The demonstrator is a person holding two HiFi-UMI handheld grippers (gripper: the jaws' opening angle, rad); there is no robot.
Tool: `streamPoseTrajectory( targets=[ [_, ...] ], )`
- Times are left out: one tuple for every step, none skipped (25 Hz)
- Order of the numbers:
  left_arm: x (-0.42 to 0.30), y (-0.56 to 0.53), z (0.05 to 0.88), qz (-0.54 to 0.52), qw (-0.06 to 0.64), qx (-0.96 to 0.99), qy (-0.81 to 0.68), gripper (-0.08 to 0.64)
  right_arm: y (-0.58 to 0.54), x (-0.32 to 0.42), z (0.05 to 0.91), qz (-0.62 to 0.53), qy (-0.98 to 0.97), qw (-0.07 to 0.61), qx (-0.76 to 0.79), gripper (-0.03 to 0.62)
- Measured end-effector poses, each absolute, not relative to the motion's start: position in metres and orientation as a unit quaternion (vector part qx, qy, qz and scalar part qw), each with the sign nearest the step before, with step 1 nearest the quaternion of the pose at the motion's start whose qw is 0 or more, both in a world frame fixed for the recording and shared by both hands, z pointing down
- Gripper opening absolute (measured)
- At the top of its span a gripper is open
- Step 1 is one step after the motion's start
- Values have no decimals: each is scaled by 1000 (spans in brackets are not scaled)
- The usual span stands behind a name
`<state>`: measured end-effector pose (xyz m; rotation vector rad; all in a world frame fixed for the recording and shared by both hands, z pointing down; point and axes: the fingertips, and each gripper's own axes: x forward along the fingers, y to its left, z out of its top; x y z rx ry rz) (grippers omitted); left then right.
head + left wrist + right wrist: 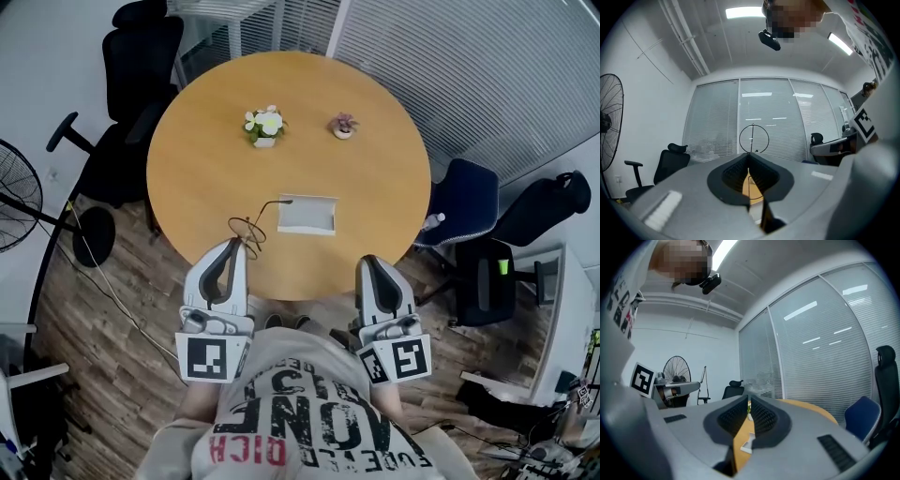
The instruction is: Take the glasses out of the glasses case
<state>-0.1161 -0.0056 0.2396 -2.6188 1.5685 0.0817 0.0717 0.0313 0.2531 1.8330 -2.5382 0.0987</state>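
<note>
Left tool (240,243): pinched tight on glasses' (247,228) thin frame, holding them clear of open case (307,215); right tool (367,261): closed, empty.

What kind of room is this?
Most likely an office meeting room: a round wooden table stands in the middle, office chairs sit around it, and blinds cover the glass wall.

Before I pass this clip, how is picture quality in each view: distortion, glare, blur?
Head view: heavy fisheye with black corners; light is even, the table shows no glare. Left gripper view: a ceiling light is bright, the thin glasses rim reads crisp against the blinds. Right gripper view: lamp reflections streak the glass wall; the right gripper looks slightly soft up close.
</note>
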Motion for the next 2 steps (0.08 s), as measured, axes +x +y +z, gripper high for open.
streamPoseTrajectory(
  targets=[
    [-117,-7,241,24,44,-858,510,18,30,70,254,32,-809,4,586,29],
    [-118,-9,243,22,44,-860,508,18,29,69,255,32,-809,3,587,29]
  ],
)
